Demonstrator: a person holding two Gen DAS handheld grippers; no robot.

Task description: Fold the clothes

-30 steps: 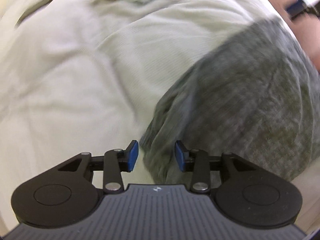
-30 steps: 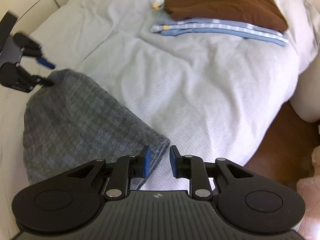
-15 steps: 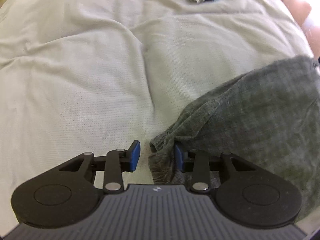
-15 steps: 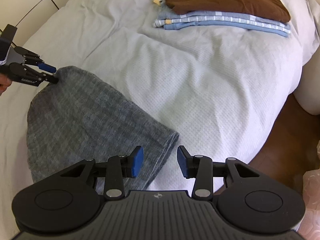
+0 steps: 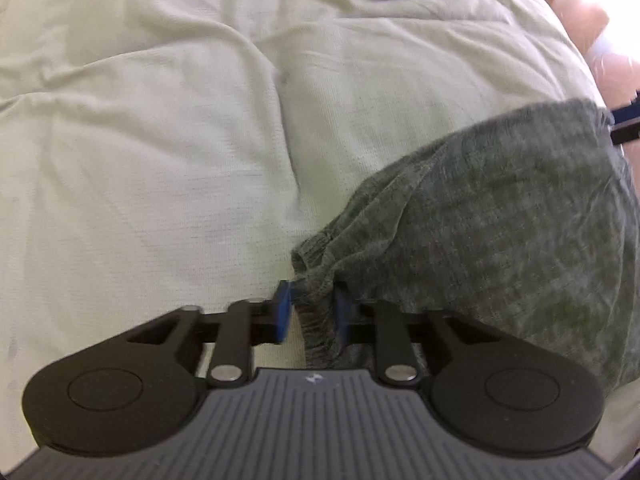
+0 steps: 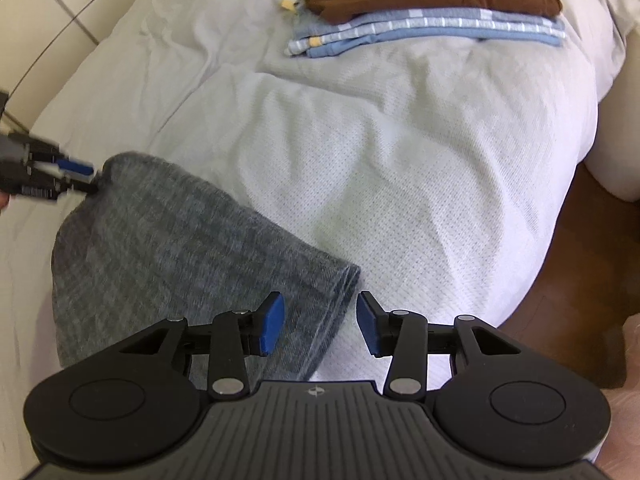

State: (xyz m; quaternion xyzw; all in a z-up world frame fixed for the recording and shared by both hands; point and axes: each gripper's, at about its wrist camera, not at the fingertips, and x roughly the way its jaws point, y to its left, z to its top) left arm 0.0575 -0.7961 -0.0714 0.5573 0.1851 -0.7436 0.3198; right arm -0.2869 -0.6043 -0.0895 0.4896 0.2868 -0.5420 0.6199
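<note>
- The grey knit garment (image 6: 172, 248) lies flat on the white bedspread (image 6: 400, 168), doubled into a long slab with a rounded far end and a squared near corner.
- The stack of folded clothes (image 6: 424, 20), brown on top of blue striped pieces, sits well beyond the grey garment, at the far end of the bedspread.
- The left gripper (image 5: 309, 312) has its blue pads drawn close around a bunched hem at one corner of the grey garment; cloth fills most of the gap, so it seems to be pinching that corner, though a sliver of gap shows on one side.
- The right gripper (image 6: 320, 322) is spread wide just above the opposite corner of the grey garment, with one pad over the cloth, the other over the bedspread, and nothing between them.
- By my reading, the step in hand is a fold of the grey garment, with one corner held and the other free; whether that free corner is about to be taken or was just let go cannot be told.
- Any further fold needs both corners moved together, so the edges meet squarely and the soft knit does not bunch.
</note>
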